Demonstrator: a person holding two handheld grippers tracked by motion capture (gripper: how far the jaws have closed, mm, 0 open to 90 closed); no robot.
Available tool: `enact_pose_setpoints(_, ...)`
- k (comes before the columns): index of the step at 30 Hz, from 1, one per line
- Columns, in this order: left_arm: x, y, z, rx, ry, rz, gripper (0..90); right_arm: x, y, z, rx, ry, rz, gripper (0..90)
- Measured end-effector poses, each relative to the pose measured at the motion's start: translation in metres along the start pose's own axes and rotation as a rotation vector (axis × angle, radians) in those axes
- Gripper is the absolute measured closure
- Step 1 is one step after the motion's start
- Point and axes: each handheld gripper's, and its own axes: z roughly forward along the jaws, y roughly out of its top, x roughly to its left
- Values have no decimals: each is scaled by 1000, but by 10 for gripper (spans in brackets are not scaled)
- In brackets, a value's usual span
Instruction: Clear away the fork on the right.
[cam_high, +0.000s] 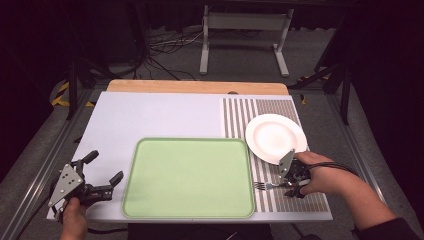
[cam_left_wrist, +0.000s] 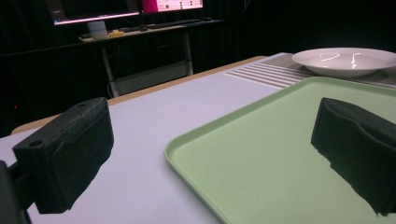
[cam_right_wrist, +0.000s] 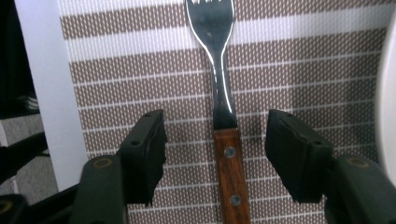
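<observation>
Straddling the fork (cam_right_wrist: 223, 93) with jaws half open, nothing gripped, the right gripper (cam_right_wrist: 219, 144) should pinch the stiff, light wooden handle, not the slick metal neck

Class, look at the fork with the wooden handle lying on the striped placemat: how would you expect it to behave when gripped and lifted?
The fork looks rigid, steel riveted to wood. Its polished neck may be slippery; the wood probably grips better. Lying flat, it seems unlikely to roll.
</observation>
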Motion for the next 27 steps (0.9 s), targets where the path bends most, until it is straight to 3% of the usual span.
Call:
enact_pose_setpoints(5,0,0,0,-2,-1,0,0,-3,1,-1,52,3,-5,495)
enact_pose_setpoints(10,0,0,0,-3,-2,1,0,-4,3,-1,68,4,-19,572)
enact_pose_setpoints(20,0,0,0,-3,-1,1,0,-6,8,2,134,16,-80,768)
enact_pose_setpoints(27,0,0,0,-3,-1,1,0,-5,10,2,153,12,-109,777)
